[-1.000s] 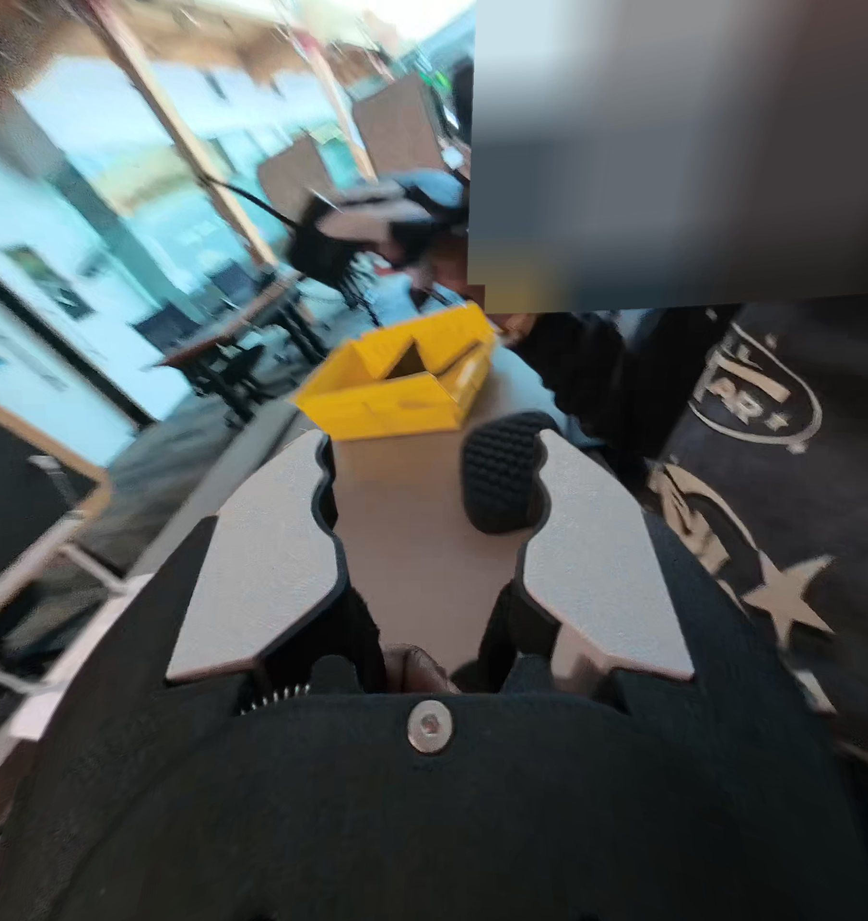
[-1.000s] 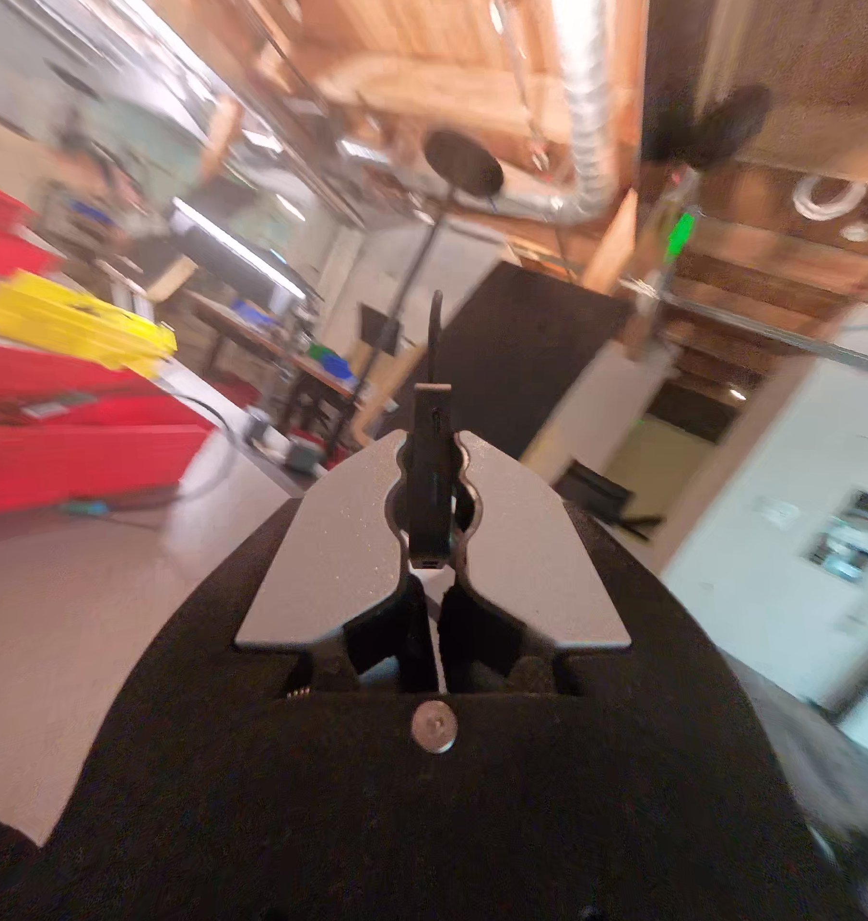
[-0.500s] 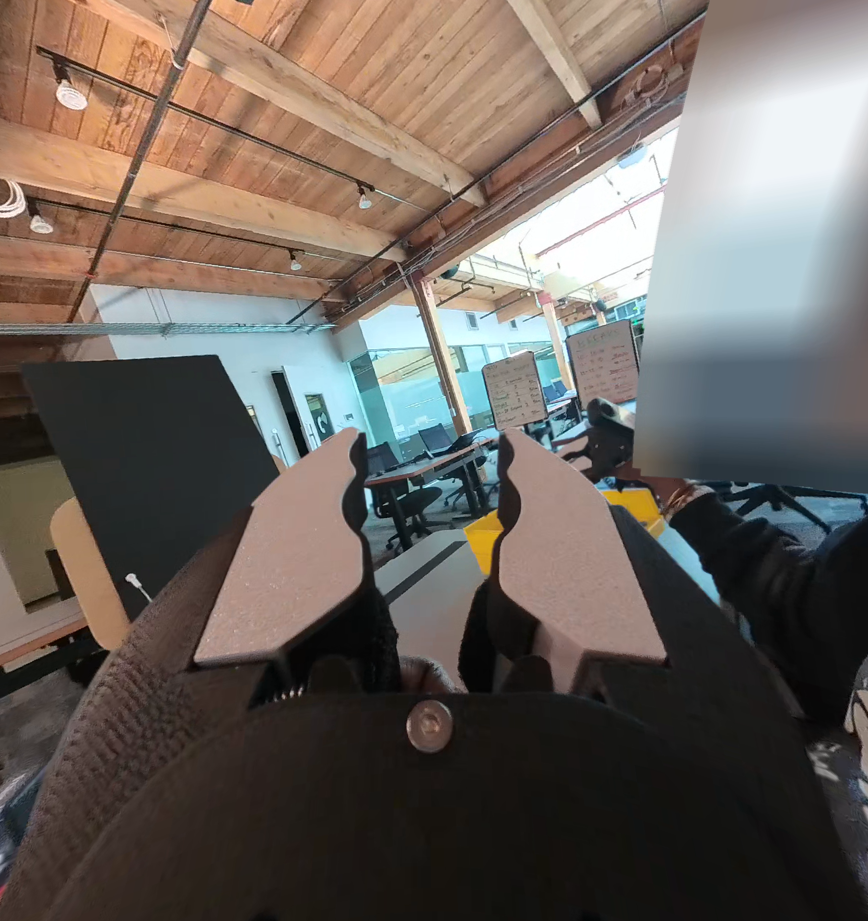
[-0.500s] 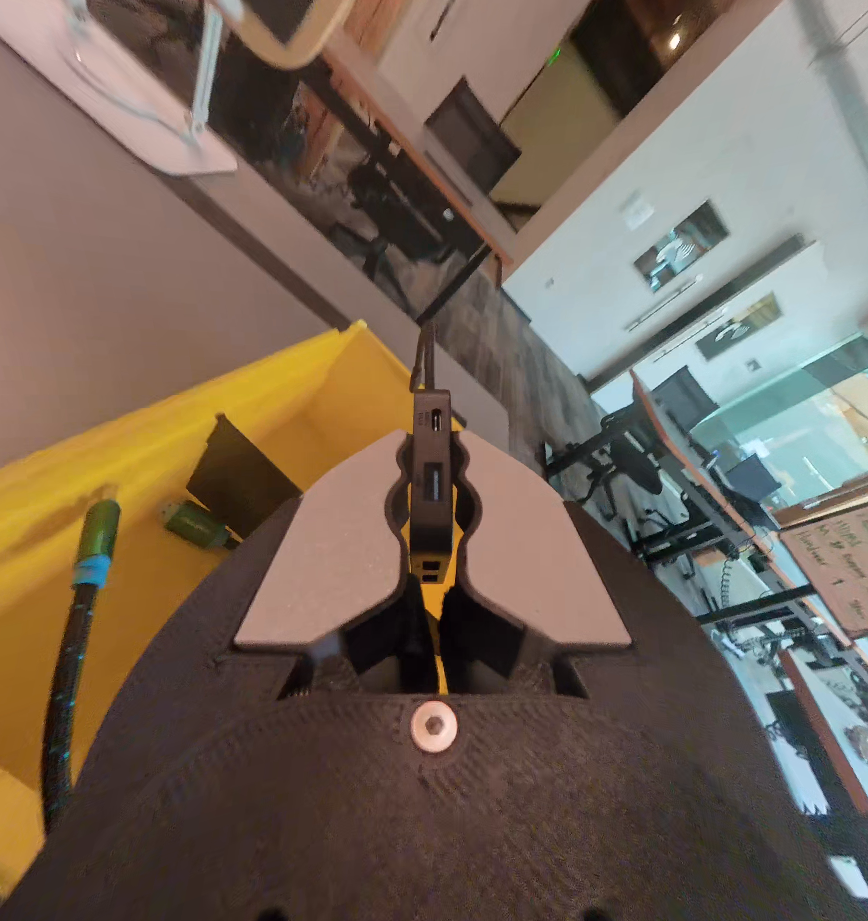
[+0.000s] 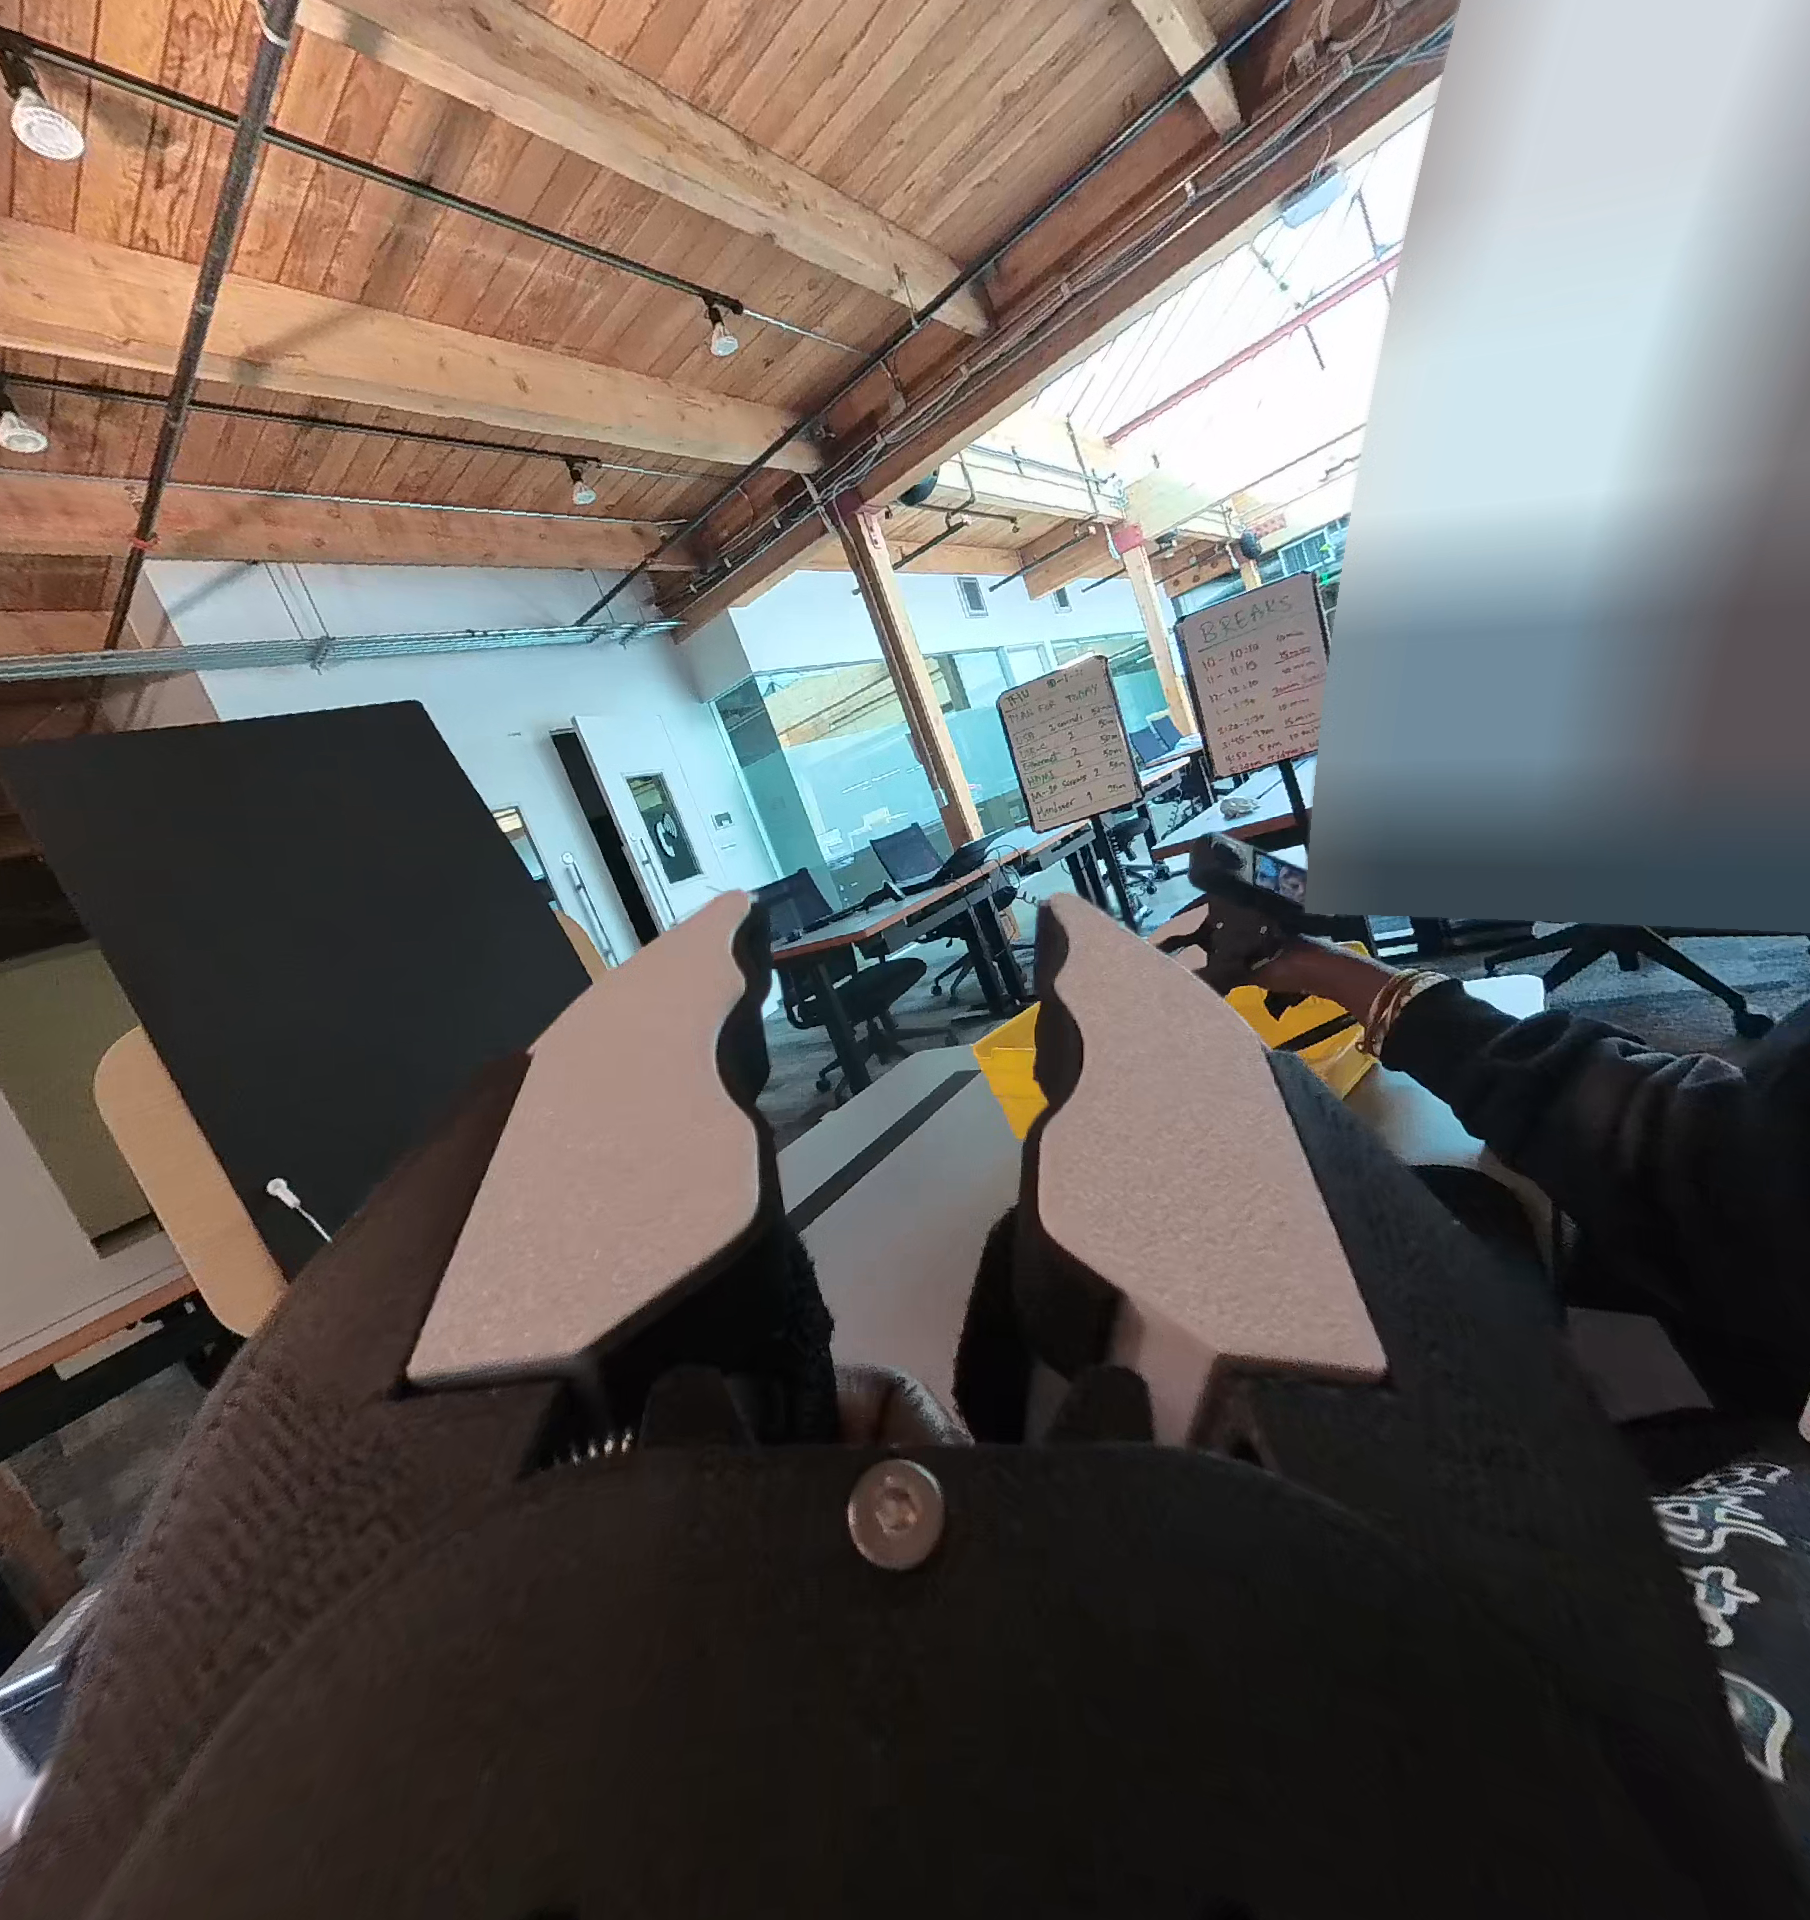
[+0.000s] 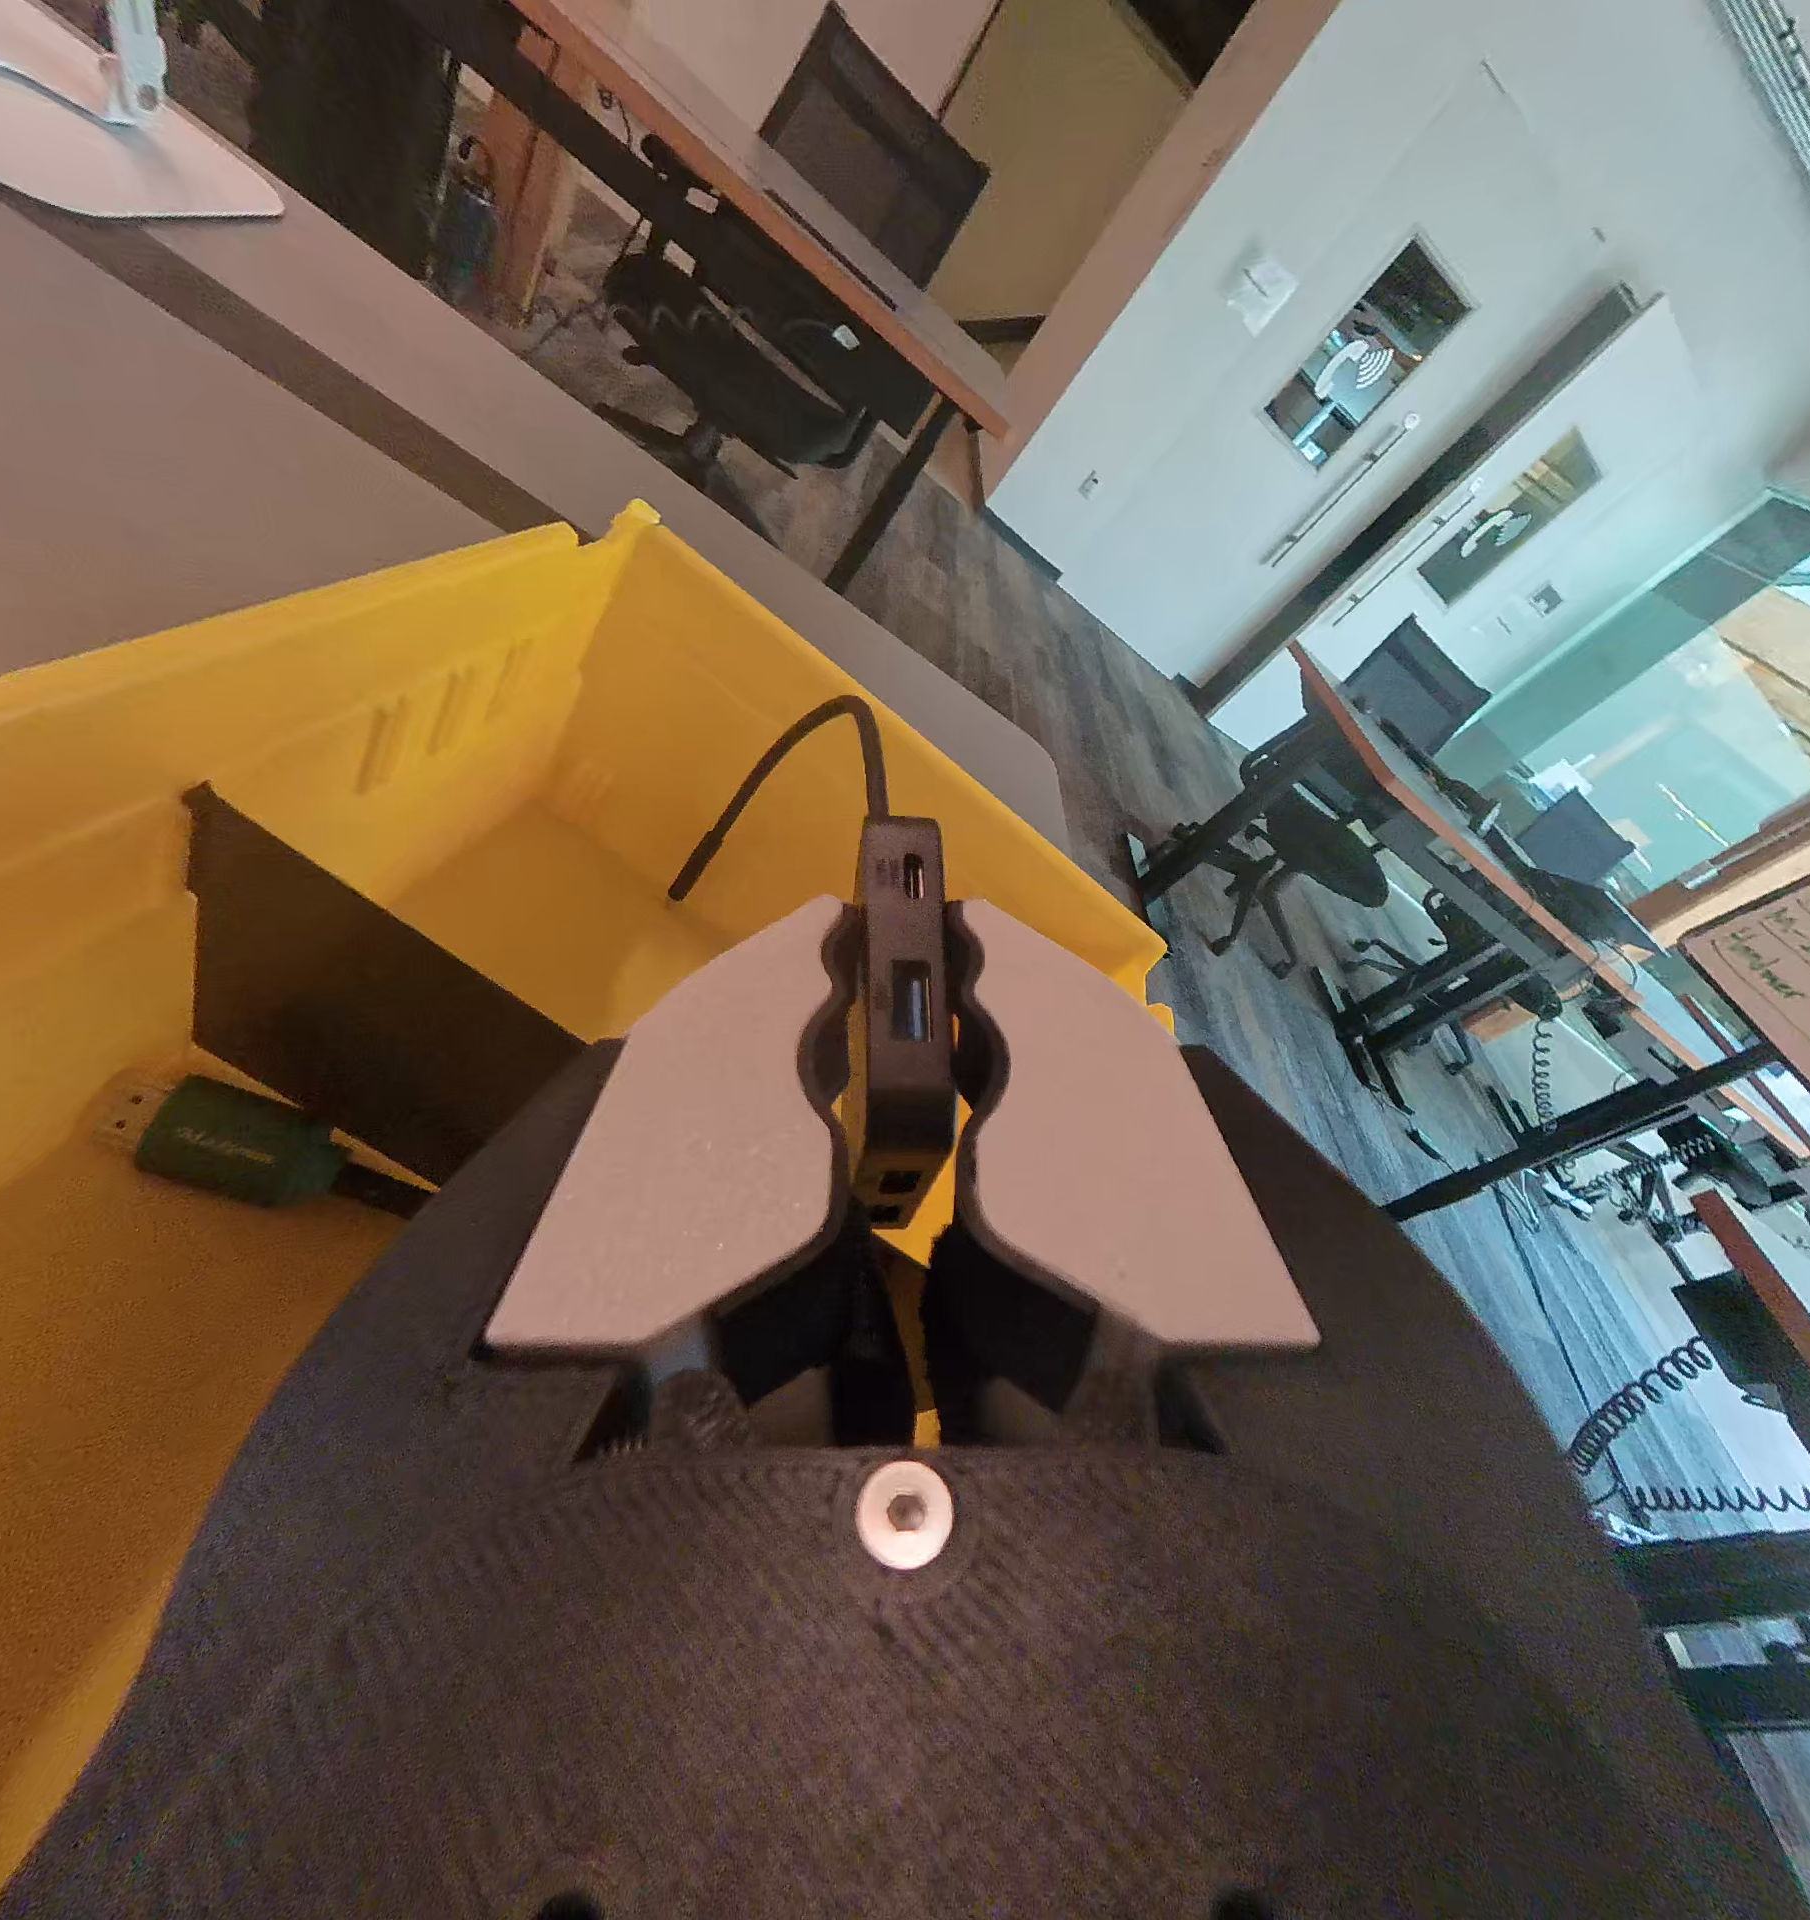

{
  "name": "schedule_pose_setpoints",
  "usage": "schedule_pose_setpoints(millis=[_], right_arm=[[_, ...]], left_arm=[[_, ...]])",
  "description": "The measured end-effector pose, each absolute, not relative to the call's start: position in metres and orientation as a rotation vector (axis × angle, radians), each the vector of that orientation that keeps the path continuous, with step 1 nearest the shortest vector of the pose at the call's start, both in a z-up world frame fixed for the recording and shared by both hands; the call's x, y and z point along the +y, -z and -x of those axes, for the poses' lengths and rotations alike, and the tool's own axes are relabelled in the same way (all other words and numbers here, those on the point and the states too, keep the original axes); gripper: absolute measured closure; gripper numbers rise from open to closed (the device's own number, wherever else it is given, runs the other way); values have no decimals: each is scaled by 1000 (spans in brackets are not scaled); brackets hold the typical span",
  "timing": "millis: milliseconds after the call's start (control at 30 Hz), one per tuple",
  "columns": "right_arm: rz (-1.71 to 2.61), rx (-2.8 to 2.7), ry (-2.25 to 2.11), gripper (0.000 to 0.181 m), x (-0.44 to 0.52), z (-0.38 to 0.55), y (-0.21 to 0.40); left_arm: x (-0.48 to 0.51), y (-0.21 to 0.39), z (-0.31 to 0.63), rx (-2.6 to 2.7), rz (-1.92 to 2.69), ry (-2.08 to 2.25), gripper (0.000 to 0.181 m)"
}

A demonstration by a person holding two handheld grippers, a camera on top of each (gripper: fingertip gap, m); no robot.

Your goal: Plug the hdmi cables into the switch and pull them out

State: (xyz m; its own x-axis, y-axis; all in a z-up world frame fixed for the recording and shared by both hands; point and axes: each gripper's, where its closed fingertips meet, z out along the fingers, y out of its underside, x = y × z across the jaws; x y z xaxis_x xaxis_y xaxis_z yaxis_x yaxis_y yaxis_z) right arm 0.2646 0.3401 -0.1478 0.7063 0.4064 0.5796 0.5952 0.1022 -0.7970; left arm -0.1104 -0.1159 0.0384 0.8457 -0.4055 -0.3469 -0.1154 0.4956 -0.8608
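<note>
One switch [image 6: 906, 1023] in right claw [image 6: 899, 940]; one green-ended cable [image 6: 226, 1143].

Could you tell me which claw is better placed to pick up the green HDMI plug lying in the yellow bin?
Left. The left claw is open and empty, while the right claw is shut on the switch over the yellow bin, beside the green HDMI plug.

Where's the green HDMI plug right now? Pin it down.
In the right wrist view, the green HDMI plug lies at left on the floor of the yellow bin, against its black divider, left of the right gripper.
</note>
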Motion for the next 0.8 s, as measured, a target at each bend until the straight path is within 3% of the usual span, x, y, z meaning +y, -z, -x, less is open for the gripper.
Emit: schedule_pose_setpoints(millis=[133, 200, 333, 633, 800], right_arm=[[1582, -868, 154, 162, 343, -263, 159], [1657, -918, 190, 149, 345, -264, 175], [1656, -957, 225, 151, 344, -262, 178], [1283, -614, -154, 135, 308, -251, 73], [1122, -536, -344, 122, 271, -246, 24]], left_arm=[[-118, -40, 111, 564, 1042, 170, 133], [-117, -40, 113, 559, 1042, 181, 134], [-111, -36, 117, 547, 1067, 166, 134], [-103, -28, 155, 389, 1206, -7, 134], [-92, 9, 217, 190, 1473, -251, 132]])
